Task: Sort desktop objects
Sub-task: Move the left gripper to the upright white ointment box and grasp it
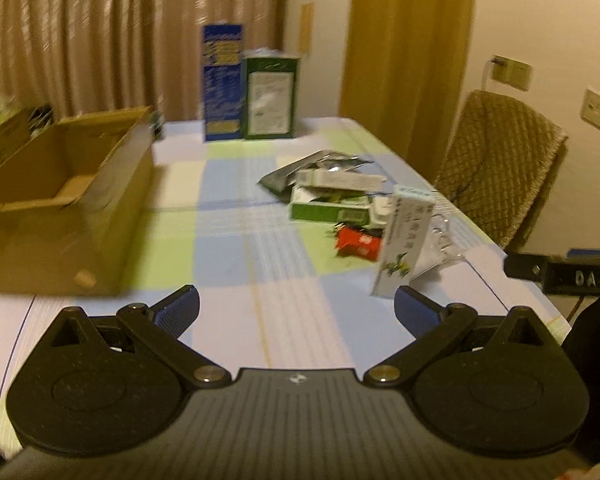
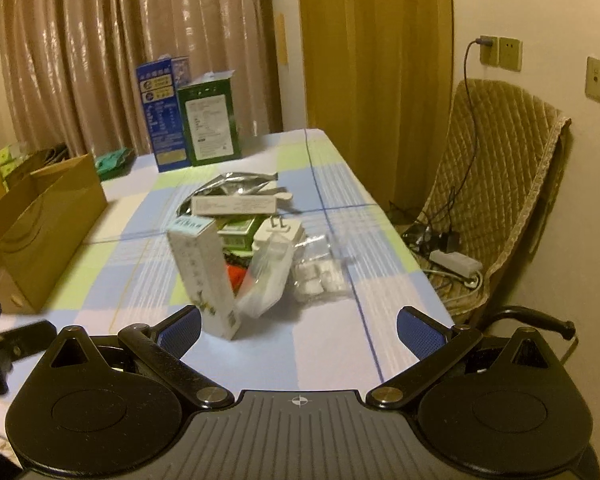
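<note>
Right wrist view: we hold the right gripper [image 2: 298,330] released and empty, its jaws spread just short of the tall white cardboard box [image 2: 206,276] standing on the checked-cloth desk [image 2: 324,344]. Left of that box sits the open brown cardboard carton [image 1: 66,196]; our left gripper [image 1: 296,312] is likewise released

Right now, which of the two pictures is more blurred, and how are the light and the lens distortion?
Left wrist view: strong motion blur, the cardboard box and the tall blue carton smeared. Right wrist view: sharper, print on the white upright box partly legible. Both views: dim yellowish indoor light, fisheye bending at the edges with dark corners, and no hard shadows on the checked tablecloth.
</note>
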Motion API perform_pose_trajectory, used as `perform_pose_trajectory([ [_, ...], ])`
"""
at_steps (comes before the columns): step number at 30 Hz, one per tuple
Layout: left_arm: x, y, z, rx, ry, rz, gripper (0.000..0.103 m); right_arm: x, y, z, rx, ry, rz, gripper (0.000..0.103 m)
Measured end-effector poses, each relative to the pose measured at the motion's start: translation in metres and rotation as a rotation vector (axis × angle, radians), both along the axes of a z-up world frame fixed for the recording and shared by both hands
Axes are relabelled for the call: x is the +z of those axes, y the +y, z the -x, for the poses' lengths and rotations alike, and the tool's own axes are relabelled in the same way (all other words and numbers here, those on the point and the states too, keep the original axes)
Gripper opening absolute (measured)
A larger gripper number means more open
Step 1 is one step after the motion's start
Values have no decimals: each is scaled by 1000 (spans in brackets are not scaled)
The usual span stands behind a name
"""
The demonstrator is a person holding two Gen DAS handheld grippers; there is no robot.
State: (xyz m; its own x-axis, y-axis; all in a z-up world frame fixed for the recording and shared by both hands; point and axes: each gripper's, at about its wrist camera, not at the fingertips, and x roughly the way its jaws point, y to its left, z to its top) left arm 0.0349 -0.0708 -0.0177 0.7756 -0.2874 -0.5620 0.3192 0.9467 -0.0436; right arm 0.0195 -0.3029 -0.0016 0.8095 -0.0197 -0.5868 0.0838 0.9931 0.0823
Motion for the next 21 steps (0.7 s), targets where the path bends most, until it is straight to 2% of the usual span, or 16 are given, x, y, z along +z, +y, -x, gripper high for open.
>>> perform_pose_trajectory([
  [8, -13, -35, -30, -126, 25, -48, 102, -6, -10, -24, -4, 19, 10, 101],
  [12, -22, -49, -41, -178, 19, -32, 102, -10, -16, -34, -33, 23, -9, 101],
  [14, -26, -56, -47, -213, 3, -35, 98, -12, -17, -39, -47, 28, -1, 101],
  [16, -30, -64, -55, -252, -7, -40, 86, -13, -20, -42, -57, 29, -1, 101],
  [21, -40, -80, -73, -315, -18, -33, 83, -18, -24, -48, -84, 33, 7, 101],
])
